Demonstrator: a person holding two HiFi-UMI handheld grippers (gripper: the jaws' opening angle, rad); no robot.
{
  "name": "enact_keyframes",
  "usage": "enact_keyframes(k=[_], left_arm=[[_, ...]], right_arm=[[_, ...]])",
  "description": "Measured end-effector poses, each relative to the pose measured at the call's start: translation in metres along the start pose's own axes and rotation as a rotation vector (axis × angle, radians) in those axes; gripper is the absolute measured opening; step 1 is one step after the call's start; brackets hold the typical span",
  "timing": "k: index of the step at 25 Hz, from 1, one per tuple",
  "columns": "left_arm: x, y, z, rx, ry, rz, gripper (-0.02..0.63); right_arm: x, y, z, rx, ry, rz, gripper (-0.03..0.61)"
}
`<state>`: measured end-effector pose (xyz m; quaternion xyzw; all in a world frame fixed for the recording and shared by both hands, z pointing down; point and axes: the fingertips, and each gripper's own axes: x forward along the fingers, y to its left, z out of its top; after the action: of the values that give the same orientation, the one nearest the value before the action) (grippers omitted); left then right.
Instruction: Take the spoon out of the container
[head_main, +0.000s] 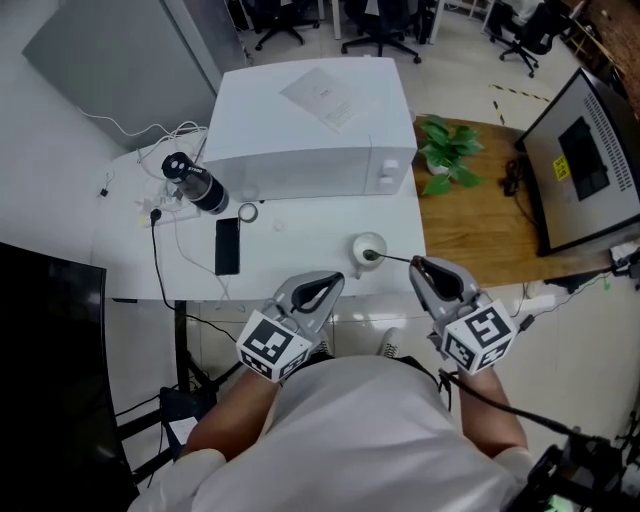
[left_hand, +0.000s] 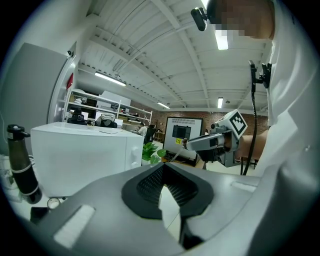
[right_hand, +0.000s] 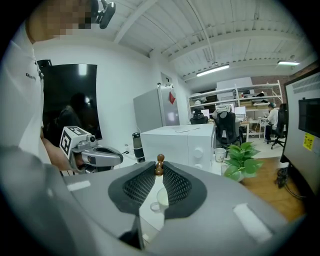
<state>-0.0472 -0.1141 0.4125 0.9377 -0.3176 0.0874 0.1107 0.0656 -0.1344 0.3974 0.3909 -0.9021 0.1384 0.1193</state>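
Observation:
A small white cup (head_main: 368, 249) stands on the white table (head_main: 300, 255) near its front right corner. A thin spoon (head_main: 392, 258) slants out of the cup towards the right, its bowl still inside. My right gripper (head_main: 418, 264) is shut on the spoon's brown handle end (right_hand: 159, 163), just right of the cup; the cup (right_hand: 159, 199) shows below between the jaws. My left gripper (head_main: 336, 280) hovers at the table's front edge, left of the cup, jaws shut at the tips with nothing in them. In the left gripper view the left gripper (left_hand: 164, 167) faces the right gripper (left_hand: 186, 144).
A white microwave (head_main: 310, 130) fills the back of the table. A black bottle (head_main: 197, 185), a black phone (head_main: 227, 245), a tape roll (head_main: 248, 212) and cables lie at the left. A plant (head_main: 447, 150) and a monitor (head_main: 585, 160) stand on the wooden desk (head_main: 480, 235) to the right.

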Motion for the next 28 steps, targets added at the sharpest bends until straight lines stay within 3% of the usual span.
enact_keyframes(k=[15,28], left_arm=[[-0.040,0.009,-0.022,0.020,0.033,-0.127,0.005],[-0.059,-0.052,-0.025,0.002,-0.020,0.002,0.005]], right_arm=[[-0.007,0.046,-0.020,0.075,-0.025,-0.139,0.055],[-0.067,0.061,-0.025,-0.013,-0.021,-0.032,0.055]])
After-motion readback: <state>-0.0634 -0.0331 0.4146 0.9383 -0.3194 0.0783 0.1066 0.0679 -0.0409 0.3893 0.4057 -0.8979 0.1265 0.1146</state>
